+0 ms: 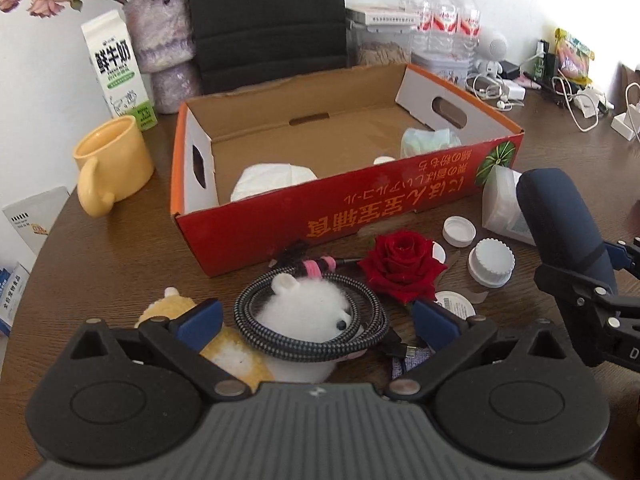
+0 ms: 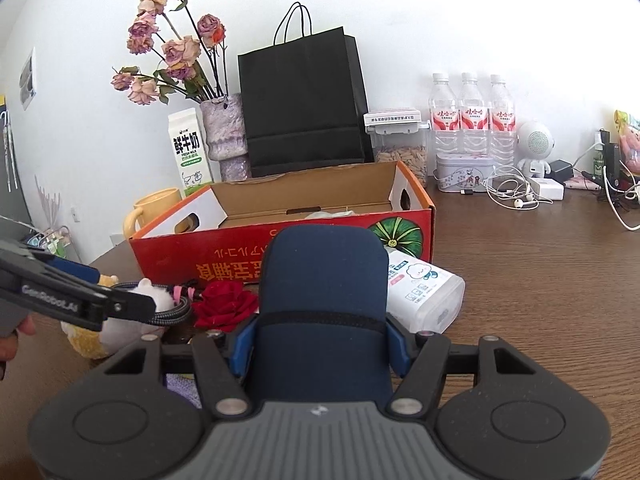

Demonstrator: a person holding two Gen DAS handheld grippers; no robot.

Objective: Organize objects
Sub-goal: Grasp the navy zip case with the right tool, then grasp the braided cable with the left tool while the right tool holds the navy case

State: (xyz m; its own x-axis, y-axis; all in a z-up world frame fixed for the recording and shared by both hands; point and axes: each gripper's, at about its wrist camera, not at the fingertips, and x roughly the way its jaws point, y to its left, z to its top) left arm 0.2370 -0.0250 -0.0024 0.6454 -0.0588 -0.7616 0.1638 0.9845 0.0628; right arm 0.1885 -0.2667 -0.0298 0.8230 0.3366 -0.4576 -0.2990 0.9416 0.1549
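While we hold the dark blue pouch (image 2: 322, 300) clamped between the fingers of our right gripper (image 2: 320, 350), its long axis runs forward along them, and the red cardboard box (image 2: 280, 256) lies straight ahead just beyond its tip, so we judge the coming move to be a lift over the near wall and in. Our left gripper (image 1: 316, 320) hangs wide and empty over the white plush toy (image 1: 308, 312), which sits inside a coiled braided cable (image 1: 256, 300) with a yellow plush (image 1: 236, 356) touching it. Just beyond are a red rose (image 1: 402, 266), loose white caps (image 1: 490, 262) and a white tissue pack (image 2: 424, 292) leaning at the box's corner. White tissues (image 1: 272, 180) already lie in the box. Farther back stand a yellow mug (image 1: 112, 164), a milk carton (image 1: 118, 70), a black paper bag (image 2: 304, 100) and water bottles (image 2: 472, 120).
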